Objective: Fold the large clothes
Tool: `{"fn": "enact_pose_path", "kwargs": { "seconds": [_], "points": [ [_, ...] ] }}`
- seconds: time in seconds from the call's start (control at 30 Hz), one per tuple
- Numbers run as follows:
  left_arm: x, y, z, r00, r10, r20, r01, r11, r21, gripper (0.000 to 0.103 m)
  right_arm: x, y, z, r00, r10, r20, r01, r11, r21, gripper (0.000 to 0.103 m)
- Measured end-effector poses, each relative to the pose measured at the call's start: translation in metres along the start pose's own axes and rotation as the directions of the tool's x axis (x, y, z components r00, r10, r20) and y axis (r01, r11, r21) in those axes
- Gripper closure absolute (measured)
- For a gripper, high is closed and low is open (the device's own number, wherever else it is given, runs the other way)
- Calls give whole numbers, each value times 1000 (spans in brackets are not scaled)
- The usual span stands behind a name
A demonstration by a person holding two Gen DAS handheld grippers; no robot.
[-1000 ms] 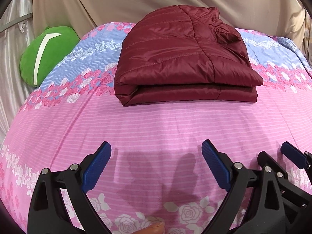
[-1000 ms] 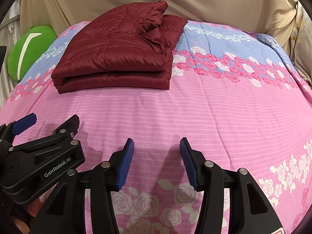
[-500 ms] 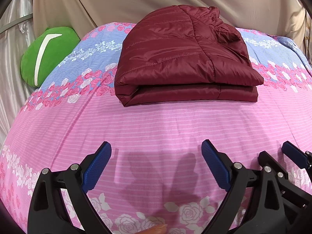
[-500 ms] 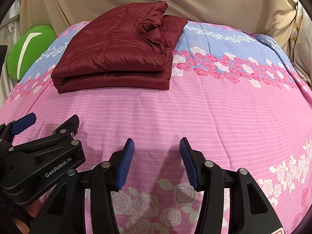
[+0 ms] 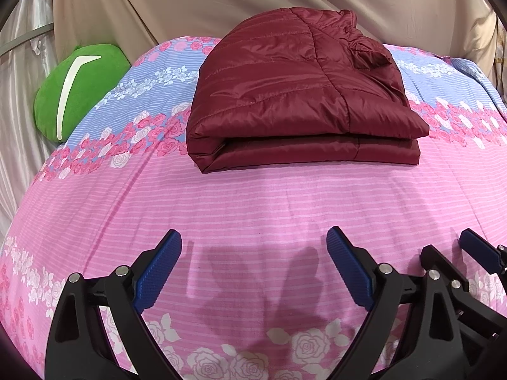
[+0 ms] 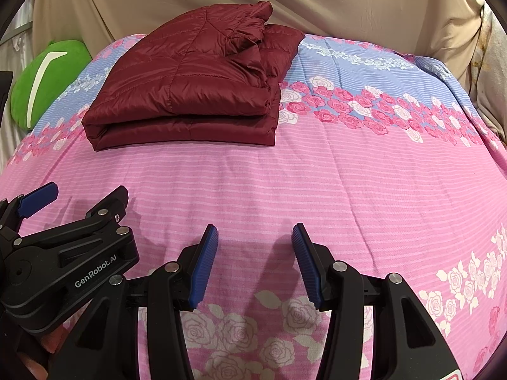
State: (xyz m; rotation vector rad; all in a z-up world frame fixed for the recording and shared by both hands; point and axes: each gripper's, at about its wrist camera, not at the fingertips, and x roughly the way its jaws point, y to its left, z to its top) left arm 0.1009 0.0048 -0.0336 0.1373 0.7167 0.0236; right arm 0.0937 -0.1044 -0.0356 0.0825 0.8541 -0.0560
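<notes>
Two hand-held grippers, nearest the viewer, both over the bedspread and both empty.

Left gripper (image 5: 253, 247): one, at 6 o'clock in its own view, blue pads spread wide apart, nothing between them. It also shows at 8 o'clock in the right wrist view, just beside the other tool.

Right gripper (image 6: 255, 240): one, at 6 o'clock in its own view, blue pads parted with a clear gap, nothing held. Its black frame and one blue pad edge into the left wrist view at 4 o'clock.

Bedspread (image 5: 253, 202): one, pink striped with rose bands, turning blue toward the far side. Two finger shadows fall on it under the left tool.

Jacket (image 5: 298, 95): one, maroon quilted, folded into a flat stack, lying on the bedspread well apart from both tools, at 12 o'clock in the left view and 11 o'clock in the right (image 6: 190, 85). Collar bunched at the far end.

Cushion (image 5: 76, 88): one, green with a white stripe, at 10 o'clock, off the bedspread's left edge.

Beige drape (image 5: 253, 3): one, farthest back.
</notes>
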Motion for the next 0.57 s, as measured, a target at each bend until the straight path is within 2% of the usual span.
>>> {"fn": "enact_pose_path", "kwargs": {
  "seconds": [0.57],
  "points": [
    [-1, 1, 0, 1000, -5, 5, 5, 1000, 3, 17, 0, 0, 0, 1000, -4, 2, 4, 1000, -4, 54]
  ]
}}
